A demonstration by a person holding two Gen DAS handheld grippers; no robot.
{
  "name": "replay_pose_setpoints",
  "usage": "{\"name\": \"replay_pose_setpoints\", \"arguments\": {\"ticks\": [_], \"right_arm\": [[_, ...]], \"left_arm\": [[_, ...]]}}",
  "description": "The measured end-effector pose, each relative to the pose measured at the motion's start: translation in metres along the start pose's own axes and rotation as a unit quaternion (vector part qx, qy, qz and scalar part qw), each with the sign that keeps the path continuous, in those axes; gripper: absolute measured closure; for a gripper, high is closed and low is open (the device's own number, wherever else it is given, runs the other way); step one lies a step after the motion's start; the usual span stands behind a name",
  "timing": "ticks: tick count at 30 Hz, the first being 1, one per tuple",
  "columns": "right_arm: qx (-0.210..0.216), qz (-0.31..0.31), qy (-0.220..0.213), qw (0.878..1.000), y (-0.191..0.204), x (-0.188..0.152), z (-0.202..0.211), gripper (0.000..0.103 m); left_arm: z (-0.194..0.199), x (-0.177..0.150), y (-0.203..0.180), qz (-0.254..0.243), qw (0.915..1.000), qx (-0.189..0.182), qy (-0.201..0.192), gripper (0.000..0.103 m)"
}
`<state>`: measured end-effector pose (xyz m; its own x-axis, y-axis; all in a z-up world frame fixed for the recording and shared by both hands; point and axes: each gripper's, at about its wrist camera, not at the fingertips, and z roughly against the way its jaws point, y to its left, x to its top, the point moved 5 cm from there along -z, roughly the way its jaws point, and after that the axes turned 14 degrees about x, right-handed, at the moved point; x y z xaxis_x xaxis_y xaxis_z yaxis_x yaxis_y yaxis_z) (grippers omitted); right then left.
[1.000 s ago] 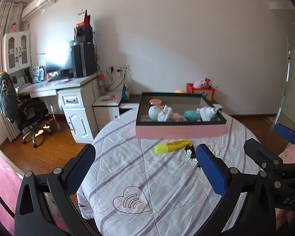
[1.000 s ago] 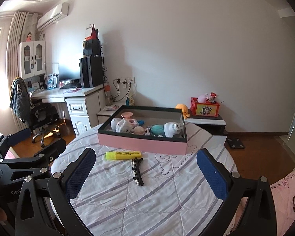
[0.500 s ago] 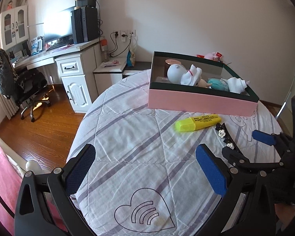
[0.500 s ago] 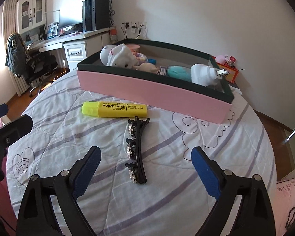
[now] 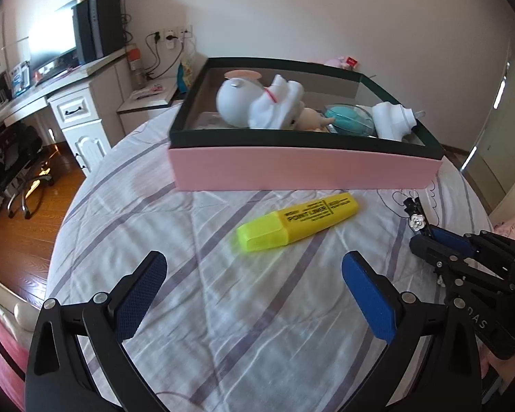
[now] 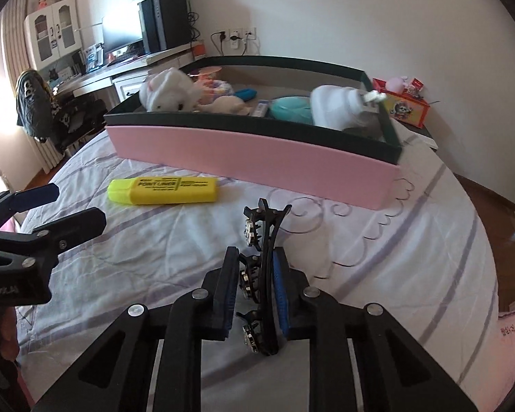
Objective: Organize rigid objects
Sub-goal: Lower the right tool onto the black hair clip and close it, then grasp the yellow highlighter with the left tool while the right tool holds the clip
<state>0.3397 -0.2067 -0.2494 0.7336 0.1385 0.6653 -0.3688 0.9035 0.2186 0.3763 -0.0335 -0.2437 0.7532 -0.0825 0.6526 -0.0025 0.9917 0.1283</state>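
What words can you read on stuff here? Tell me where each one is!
"POINT LINER": on the yellow highlighter lying on the bedspread.
Smaller print beside it on the highlighter: too small to read.
"DAS": partly cut off, on the body of the right tool, seen from the left wrist view.
Lettering on the left tool body: too blurred to read.

right gripper (image 6: 255, 276) now clamps hair clip (image 6: 262, 240)

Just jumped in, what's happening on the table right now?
The right claw is shut on the black hair clip, which is still down on the quilt. The left claw is open and empty, facing the yellow highlighter. Both items lie outside the pink box of toys.
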Motion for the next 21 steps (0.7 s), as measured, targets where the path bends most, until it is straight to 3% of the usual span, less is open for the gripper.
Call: {"name": "replay_pose_setpoints", "arguments": {"ticks": [3, 8, 13, 15, 16, 17, 21], "right_arm": [[-0.013, -0.015, -0.01, 1.0, -0.019, -0.001, 0.01, 0.084], [0.001, -0.034, -0.011, 0.999, -0.03, -0.001, 0.009, 0.083], [0.011, -0.032, -0.004, 0.999, -0.026, 0.001, 0.002, 0.083], [0.011, -0.032, -0.002, 0.999, -0.025, 0.002, 0.0, 0.083], [0.011, -0.031, -0.003, 0.999, -0.025, 0.002, 0.0, 0.083], [0.011, -0.031, -0.002, 0.999, -0.025, 0.002, 0.0, 0.083], [0.009, -0.032, -0.002, 0.999, -0.025, 0.002, -0.001, 0.083]], "left_arm": [[-0.015, 0.011, -0.021, -0.025, 0.9996, 0.001, 0.008, 0.0], [-0.041, 0.024, -0.032, -0.057, 0.9974, 0.041, 0.016, 0.0], [-0.046, 0.025, -0.037, -0.066, 0.9969, 0.039, 0.019, 0.002], [-0.044, 0.025, -0.042, -0.075, 0.9968, 0.025, 0.012, 0.015], [-0.041, 0.025, -0.046, -0.079, 0.9968, 0.013, 0.007, 0.029], [-0.038, 0.024, -0.049, -0.086, 0.9962, 0.009, 0.001, 0.037], [-0.026, 0.019, -0.059, -0.106, 0.9943, 0.004, -0.013, 0.056]]}}
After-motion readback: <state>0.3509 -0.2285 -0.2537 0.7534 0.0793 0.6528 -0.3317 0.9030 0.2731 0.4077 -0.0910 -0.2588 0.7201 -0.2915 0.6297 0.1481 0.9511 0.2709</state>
